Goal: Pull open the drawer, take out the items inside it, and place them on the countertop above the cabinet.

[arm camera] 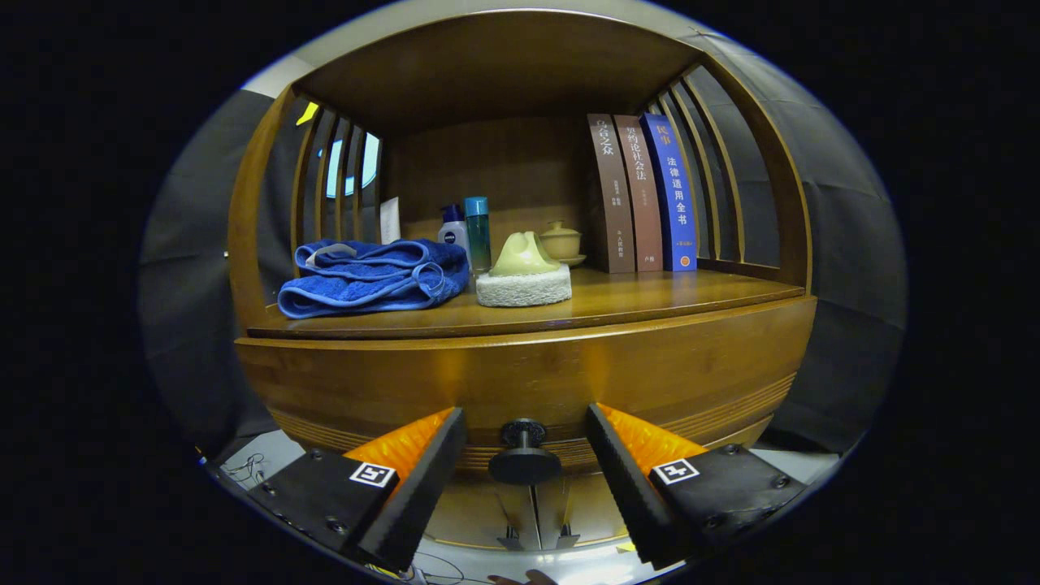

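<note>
My jaws (525, 455) stand spread apart, gripping nothing, level with the drawer front (528, 378) of the wooden cabinet. The dark round knob (524, 455) of that drawer sits between my two fingers, about midway, with a clear gap to each; neither finger touches it. The drawer looks closed, its front flush with the cabinet face, so I cannot see what lies inside.

Above the drawer runs the counter (650, 296), its front edge just over the knob. Near its left end lies a folded blue towel (374, 276), reaching close to the front edge. Behind the towel's right end stand a white bottle (453, 231) with a dark cap and, touching or just beside it, a teal bottle (478, 234). Right of the towel, toward the middle of the counter, a pale green piece rests on a round white sponge (524, 286). Behind it, nearer the back wall, a small lidded cup (561, 241) sits on a saucer. Further right, three books (642, 195) stand upright, side by side, against the slatted right side of the cabinet.
</note>
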The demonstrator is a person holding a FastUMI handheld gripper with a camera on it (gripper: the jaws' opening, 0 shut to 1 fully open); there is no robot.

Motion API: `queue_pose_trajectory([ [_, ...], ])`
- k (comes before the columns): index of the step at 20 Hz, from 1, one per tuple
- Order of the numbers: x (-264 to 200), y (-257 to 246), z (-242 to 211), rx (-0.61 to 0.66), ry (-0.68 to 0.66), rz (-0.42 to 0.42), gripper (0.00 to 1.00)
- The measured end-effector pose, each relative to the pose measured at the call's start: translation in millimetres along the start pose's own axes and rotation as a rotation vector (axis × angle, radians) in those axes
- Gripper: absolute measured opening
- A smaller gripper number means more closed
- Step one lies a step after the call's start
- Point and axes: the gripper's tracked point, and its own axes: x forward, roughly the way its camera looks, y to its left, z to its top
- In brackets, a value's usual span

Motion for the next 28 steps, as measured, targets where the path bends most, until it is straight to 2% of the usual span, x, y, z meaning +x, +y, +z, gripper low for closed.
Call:
queue_pose_trajectory([
  [7,-3,0,-6,0.033,0.037,0.010,0.99],
  [9,-15,0,-7,0.056,0.042,0.019,0.99],
  [13,-54,5,7,0.006,0.025,0.057,0.99],
  [17,-100,12,65,0.007,-0.047,0.104,0.99],
  [23,-168,16,187,-0.040,-0.175,0.125,0.99],
  [28,-213,26,249,-0.098,-0.211,0.145,0.99],
])
